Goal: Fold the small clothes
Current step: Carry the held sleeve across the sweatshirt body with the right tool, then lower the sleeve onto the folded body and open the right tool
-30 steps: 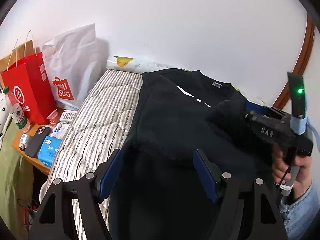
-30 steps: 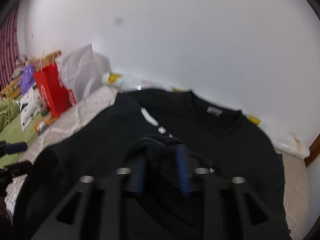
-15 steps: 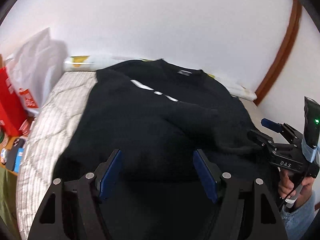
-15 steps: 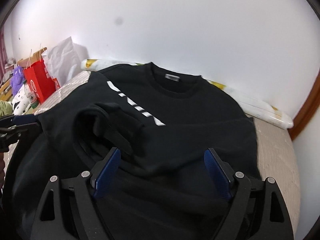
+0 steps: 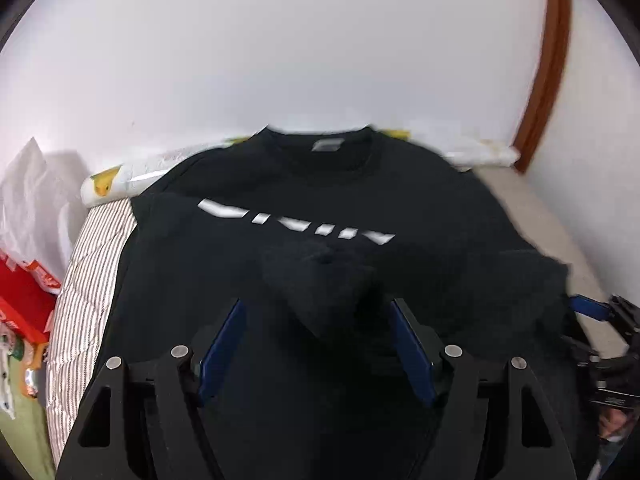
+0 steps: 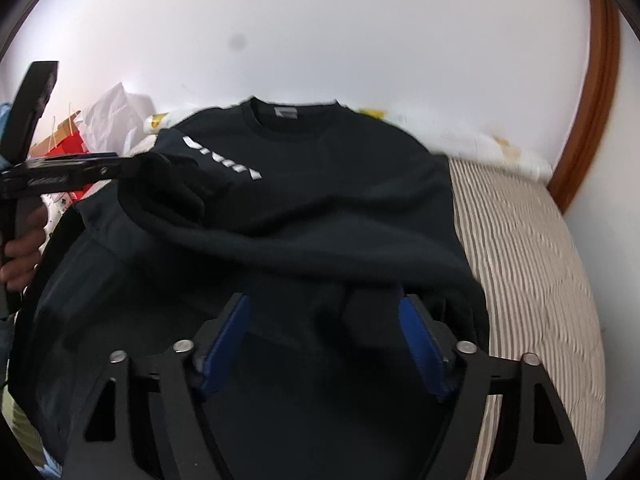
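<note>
Left wrist view: black sweatshirt (image 5: 320,200) spread across striped mattress (image 5: 88,248), collar toward the white wall (image 5: 280,48), white lettering across the chest, one sleeve folded over the front. Left gripper (image 5: 316,344) over the lower hem, jaws spread wide, nothing between the blue pads (image 5: 222,344). At far right, right gripper (image 5: 600,320) beside the sweatshirt's edge. At far left, red bag (image 5: 20,304) and white bag (image 5: 32,200) beside the mattress, contents not visible. Right wrist view: right gripper (image 6: 324,340) low over the hem, jaws spread, a dark fold of cloth lying between the pads (image 6: 420,344) but not pinched. At left, left gripper (image 6: 68,174) at the sleeve near the lettering. Behind it, white bag (image 6: 112,120) and red bag (image 6: 68,148), insides hidden.
</note>
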`<state>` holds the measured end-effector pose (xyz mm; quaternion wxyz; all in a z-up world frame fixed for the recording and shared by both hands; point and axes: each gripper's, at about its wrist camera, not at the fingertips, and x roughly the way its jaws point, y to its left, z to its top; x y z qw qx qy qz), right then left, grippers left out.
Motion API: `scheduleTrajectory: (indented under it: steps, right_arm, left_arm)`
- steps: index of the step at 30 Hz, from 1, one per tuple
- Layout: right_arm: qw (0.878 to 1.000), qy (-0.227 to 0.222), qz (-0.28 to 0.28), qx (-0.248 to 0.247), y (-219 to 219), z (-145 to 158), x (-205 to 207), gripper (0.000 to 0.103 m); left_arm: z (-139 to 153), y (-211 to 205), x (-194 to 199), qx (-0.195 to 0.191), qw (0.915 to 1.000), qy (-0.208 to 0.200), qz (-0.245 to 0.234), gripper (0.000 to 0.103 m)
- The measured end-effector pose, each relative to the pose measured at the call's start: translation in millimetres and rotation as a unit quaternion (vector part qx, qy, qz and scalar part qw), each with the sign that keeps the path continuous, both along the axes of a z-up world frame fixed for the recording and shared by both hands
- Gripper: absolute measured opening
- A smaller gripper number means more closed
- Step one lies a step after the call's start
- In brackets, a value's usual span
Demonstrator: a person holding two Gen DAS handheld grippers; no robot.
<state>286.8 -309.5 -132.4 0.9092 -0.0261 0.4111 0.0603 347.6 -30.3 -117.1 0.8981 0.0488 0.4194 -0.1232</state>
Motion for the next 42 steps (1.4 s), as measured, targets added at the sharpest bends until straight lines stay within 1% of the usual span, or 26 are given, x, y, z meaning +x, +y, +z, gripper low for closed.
scheduleTrajectory:
  steps: [2, 4, 8, 10, 11, 13, 18, 21, 23, 24, 25, 29, 31, 33, 34, 35, 37, 40, 42]
  right_arm:
    - [1.000, 0.011, -0.001, 0.011, -5, -6, 0, 0.065]
    - [1.000, 0.014, -0.001, 0.018, -5, -10, 1, 0.060]
    - [0.999, 0.016, 0.009, 0.028, 1, -14, 9, 0.055]
    - [0.999, 0.017, 0.013, 0.032, 6, -17, 13, 0.052]
    - [0.999, 0.019, 0.016, 0.035, 8, -19, 16, 0.051]
    - [0.999, 0.021, 0.017, 0.038, 12, -23, 19, 0.050]
    - [0.999, 0.028, 0.006, 0.035, 10, -31, 26, 0.048]
    - [0.999, 0.038, -0.012, 0.029, 4, -38, 30, 0.040]
    - [0.999, 0.042, -0.020, 0.025, 1, -40, 31, 0.034]
    - [0.999, 0.042, -0.023, 0.024, -1, -41, 31, 0.034]
    - [0.999, 0.042, -0.024, 0.026, -2, -41, 31, 0.034]
    - [0.998, 0.041, -0.029, 0.029, -5, -41, 30, 0.034]
    - [0.998, 0.040, -0.032, 0.026, -5, -40, 29, 0.034]
    - [0.998, 0.041, -0.037, 0.025, -6, -40, 29, 0.033]
    - [0.998, 0.041, -0.041, 0.024, -7, -40, 30, 0.031]
    - [0.998, 0.041, -0.049, 0.021, -9, -41, 31, 0.026]
    - [0.997, 0.049, -0.066, 0.012, -13, -43, 33, 0.021]
    - [0.996, 0.054, -0.073, 0.018, -15, -42, 33, 0.021]
    - [0.996, 0.053, -0.076, 0.013, -16, -41, 32, 0.021]
  left_arm:
    - [-12, 4, 4, 0.019, 0.9997, 0.011, 0.012, 0.071]
    - [-23, 12, 5, 0.029, 0.9990, 0.027, 0.022, 0.072]
    - [-39, 27, -2, 0.024, 0.9978, 0.056, 0.026, 0.072]
    - [-44, 29, -4, 0.030, 0.9974, 0.059, 0.028, 0.072]
    - [-45, 30, -5, 0.038, 0.9972, 0.055, 0.032, 0.072]
    - [-44, 35, -6, 0.042, 0.9971, 0.048, 0.041, 0.072]
    - [-40, 62, -1, -0.017, 0.9961, 0.045, 0.074, 0.072]
    - [-34, 75, -3, -0.038, 0.9945, 0.034, 0.091, 0.072]
    - [-32, 85, -5, -0.055, 0.9929, 0.034, 0.099, 0.073]
    - [-31, 88, -5, -0.065, 0.9922, 0.036, 0.101, 0.073]
    - [-31, 94, -6, -0.083, 0.9906, 0.038, 0.102, 0.073]
    - [-32, 109, -10, -0.130, 0.9842, 0.049, 0.110, 0.073]
    - [-31, 114, -14, -0.142, 0.9825, 0.046, 0.111, 0.073]
    - [-29, 118, -18, -0.162, 0.9798, 0.041, 0.110, 0.073]
    - [-28, 123, -21, -0.180, 0.9766, 0.040, 0.111, 0.073]
    - [-28, 124, -22, -0.188, 0.9748, 0.041, 0.112, 0.073]
    - [-29, 125, -23, -0.186, 0.9745, 0.046, 0.117, 0.073]
    - [-30, 121, -29, -0.156, 0.9795, 0.043, 0.119, 0.073]
    - [-28, 126, -36, -0.153, 0.9797, 0.034, 0.125, 0.073]
